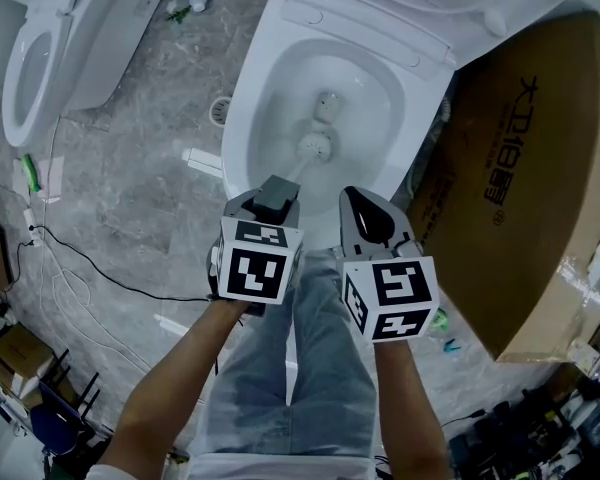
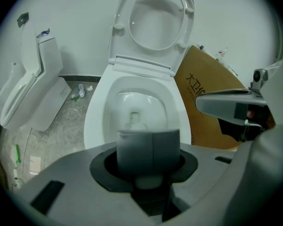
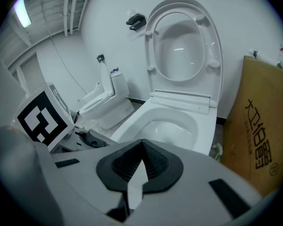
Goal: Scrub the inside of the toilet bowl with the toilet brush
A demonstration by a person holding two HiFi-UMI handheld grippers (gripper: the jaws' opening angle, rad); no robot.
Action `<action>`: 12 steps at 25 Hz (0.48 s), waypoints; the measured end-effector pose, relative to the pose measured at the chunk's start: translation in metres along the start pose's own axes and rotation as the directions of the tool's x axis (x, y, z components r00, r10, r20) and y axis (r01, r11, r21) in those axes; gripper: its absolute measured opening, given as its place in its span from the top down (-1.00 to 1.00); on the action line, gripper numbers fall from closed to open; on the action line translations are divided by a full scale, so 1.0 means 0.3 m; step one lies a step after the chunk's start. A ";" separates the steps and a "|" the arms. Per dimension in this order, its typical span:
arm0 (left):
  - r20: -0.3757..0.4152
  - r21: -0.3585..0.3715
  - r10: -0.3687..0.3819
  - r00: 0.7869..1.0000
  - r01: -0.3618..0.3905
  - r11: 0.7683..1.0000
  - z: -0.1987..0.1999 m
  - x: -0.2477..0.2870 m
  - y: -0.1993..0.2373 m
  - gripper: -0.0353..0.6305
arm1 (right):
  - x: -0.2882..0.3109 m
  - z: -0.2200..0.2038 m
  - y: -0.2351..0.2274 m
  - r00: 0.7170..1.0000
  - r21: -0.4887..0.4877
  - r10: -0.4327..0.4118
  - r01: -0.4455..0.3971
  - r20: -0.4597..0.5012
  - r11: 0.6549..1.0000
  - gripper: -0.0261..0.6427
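Left gripper (image 1: 273,198) jaws clamped on grey-handled white toilet brush (image 1: 313,148), head down inside white ceramic toilet bowl (image 1: 242,118); right gripper (image 1: 366,210) jaws together, empty; scrubbing apparently underway, unfinished.

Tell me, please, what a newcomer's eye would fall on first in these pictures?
First, the open white toilet bowl at top centre, with the toilet brush head down inside it, its handle clamped in the left gripper. Next, the big cardboard box at the bowl's right and a second toilet at far left. The right gripper is shut and empty.
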State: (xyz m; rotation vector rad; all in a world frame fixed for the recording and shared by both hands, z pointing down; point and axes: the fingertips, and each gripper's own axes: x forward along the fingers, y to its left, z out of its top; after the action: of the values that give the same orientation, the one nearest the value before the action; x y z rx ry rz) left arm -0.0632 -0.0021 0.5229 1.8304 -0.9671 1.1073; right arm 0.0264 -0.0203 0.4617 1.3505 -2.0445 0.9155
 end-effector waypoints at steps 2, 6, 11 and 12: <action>0.004 -0.003 -0.006 1.000 0.006 1.000 0.006 0.005 -0.012 0.42 | -0.001 -0.002 -0.006 1.000 0.001 -0.003 0.003 -0.002 1.000 0.92; 0.016 -0.004 -0.014 1.000 0.014 1.000 0.030 0.014 -0.037 0.42 | -0.002 0.000 -0.013 1.000 0.003 -0.007 0.007 0.000 1.000 0.92; 0.038 -0.004 -0.030 0.999 0.031 1.000 0.083 0.035 -0.068 0.42 | -0.003 0.001 -0.037 1.000 0.008 -0.017 0.017 0.002 1.000 0.92; 0.041 -0.004 -0.031 0.999 0.032 0.999 0.092 0.040 -0.070 0.42 | -0.003 0.001 -0.041 1.000 0.008 -0.018 0.018 0.001 1.000 0.91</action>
State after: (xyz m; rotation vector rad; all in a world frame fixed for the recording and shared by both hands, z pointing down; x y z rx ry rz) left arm -0.0315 -0.0204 0.5204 1.8643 -0.9602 1.0514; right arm 0.0382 -0.0234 0.4640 1.3723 -2.0281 0.9163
